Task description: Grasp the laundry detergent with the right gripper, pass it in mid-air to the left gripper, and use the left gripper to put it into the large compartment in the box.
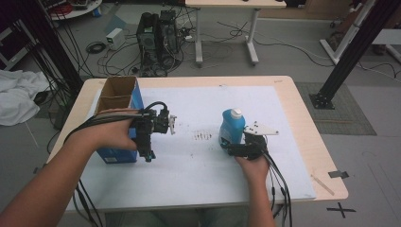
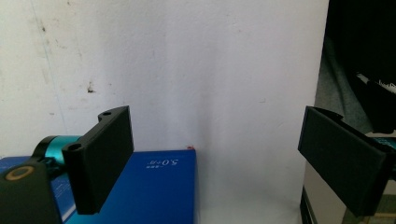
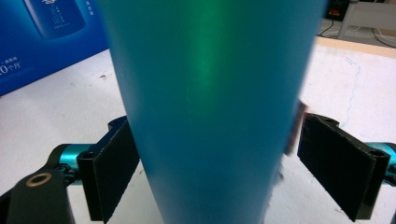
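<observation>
A blue bottle (image 1: 231, 125) with a white cap stands upright on the white sheet (image 1: 198, 175), right of the middle. My right gripper (image 1: 230, 143) is low at the bottle's base, open, with one jaw on each side of the blue body (image 3: 210, 93). The left pad (image 3: 114, 172) sits against the body and the right pad (image 3: 336, 163) is just beside it. My left gripper (image 1: 150, 152) is open and holds nothing. It hangs over the sheet next to the blue box (image 1: 118, 101), whose printed blue face (image 2: 154, 191) lies under its jaws.
The blue box is open at the top with brown cardboard inside, and stands at the table's left side. Faint dark marks (image 1: 203, 136) dot the sheet between the grippers. Cables trail from both grippers towards the near table edge. A computer tower (image 1: 156, 38) stands on the floor beyond.
</observation>
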Demonstrator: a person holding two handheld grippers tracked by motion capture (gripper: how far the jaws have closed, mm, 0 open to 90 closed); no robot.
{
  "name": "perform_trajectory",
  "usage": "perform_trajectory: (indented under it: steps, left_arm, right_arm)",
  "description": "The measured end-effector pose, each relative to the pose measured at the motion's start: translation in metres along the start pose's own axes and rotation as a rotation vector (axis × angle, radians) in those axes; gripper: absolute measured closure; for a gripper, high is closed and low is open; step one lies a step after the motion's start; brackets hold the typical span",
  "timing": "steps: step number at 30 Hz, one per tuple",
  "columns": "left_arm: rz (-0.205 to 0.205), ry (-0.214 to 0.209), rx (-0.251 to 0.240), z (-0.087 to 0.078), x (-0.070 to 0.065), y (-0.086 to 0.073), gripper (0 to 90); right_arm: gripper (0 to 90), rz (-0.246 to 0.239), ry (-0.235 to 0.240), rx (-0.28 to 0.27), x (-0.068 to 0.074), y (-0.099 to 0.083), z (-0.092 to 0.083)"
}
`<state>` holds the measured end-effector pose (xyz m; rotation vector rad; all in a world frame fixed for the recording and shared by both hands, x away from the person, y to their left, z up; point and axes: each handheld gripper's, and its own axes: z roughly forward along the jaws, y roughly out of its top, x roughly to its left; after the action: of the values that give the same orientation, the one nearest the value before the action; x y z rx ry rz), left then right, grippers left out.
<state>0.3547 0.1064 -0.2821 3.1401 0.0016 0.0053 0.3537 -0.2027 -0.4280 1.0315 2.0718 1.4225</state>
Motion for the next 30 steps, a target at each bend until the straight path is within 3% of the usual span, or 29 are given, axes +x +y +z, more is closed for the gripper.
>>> perform_trajectory:
  steps: [10,13,16,21,30]
  left_arm:
    - [-0.003,0.007,-0.008,0.000,-0.001,0.000,10.4]
    - [-0.002,-0.004,0.001,0.000,-0.001,0.000,10.4]
    - [-0.004,0.001,0.008,0.000,-0.001,0.000,10.4]
    - [-0.009,0.000,-0.004,0.001,0.000,0.000,10.4]
    - [-0.006,-0.003,0.004,0.003,0.001,0.002,10.4]
  right_arm:
    - [12.7,-0.035,-0.048,0.010,0.007,0.000,0.005]
    - [12.7,-0.026,-0.068,0.026,0.008,-0.001,0.006]
    - [12.8,-0.013,-0.082,-0.009,0.008,-0.001,0.009]
    - [12.8,-0.011,-0.083,0.011,0.010,-0.003,0.009]
    - [17.6,-0.001,-0.091,-0.013,0.010,-0.004,0.008]
